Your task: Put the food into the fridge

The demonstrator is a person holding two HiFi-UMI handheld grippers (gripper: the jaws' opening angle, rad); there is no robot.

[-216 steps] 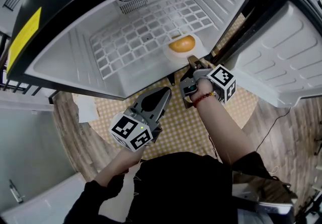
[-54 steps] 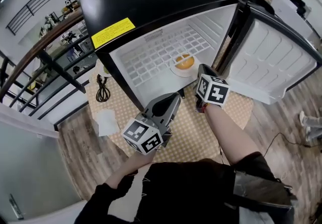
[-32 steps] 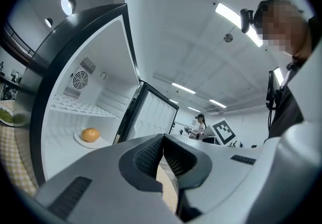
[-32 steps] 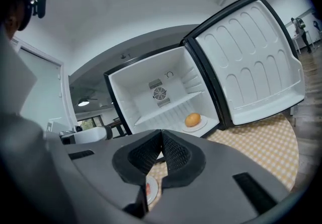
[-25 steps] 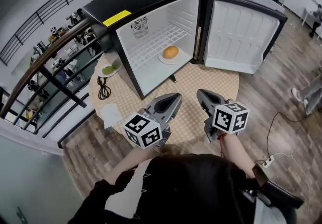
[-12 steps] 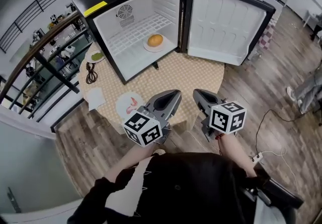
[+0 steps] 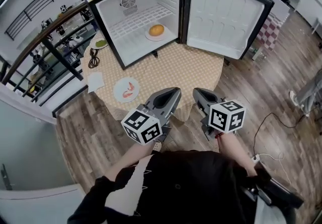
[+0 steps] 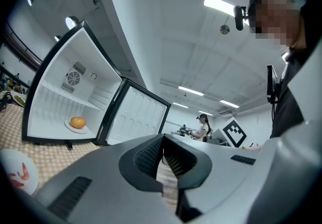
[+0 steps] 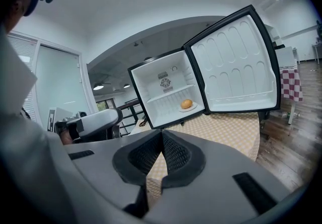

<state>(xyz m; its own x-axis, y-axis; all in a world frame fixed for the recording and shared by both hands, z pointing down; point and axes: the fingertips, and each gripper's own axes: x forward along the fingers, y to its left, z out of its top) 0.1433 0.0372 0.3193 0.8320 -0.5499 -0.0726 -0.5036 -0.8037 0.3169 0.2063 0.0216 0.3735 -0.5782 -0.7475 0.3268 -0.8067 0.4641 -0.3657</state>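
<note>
Fridge (image 7: 132, 49) stands open on round table (image 7: 196, 67) with checked cloth, door (image 7: 226, 14) swung wide to the right. One food item is inside: round orange-brown piece (image 7: 156, 30) on white plate (image 7: 151, 38), in the compartment on the side nearer the door hinge. Second plate (image 7: 121, 96) with pink-red food (image 7: 130, 87) sits on the table in front of the fridge, near the table's left-front edge, apart from both grippers. Small dish (image 7: 101, 44) with green food is at the fridge's left side, black cable (image 7: 93, 58) just beside it, white paper (image 7: 95, 81) closer to the table edge. Left gripper (image 7: 173, 92) and right gripper (image 7: 197, 92) are held side by side in front of the person at the table's near edge, both pointing toward the fridge. Left gripper view: jaws pressed together at the tips, nothing between them. Right gripper view: same, jaws closed tip to tip, empty. Fridge and its orange-brown piece show beyond the jaws in both gripper views; neither gripper holds any food
</note>
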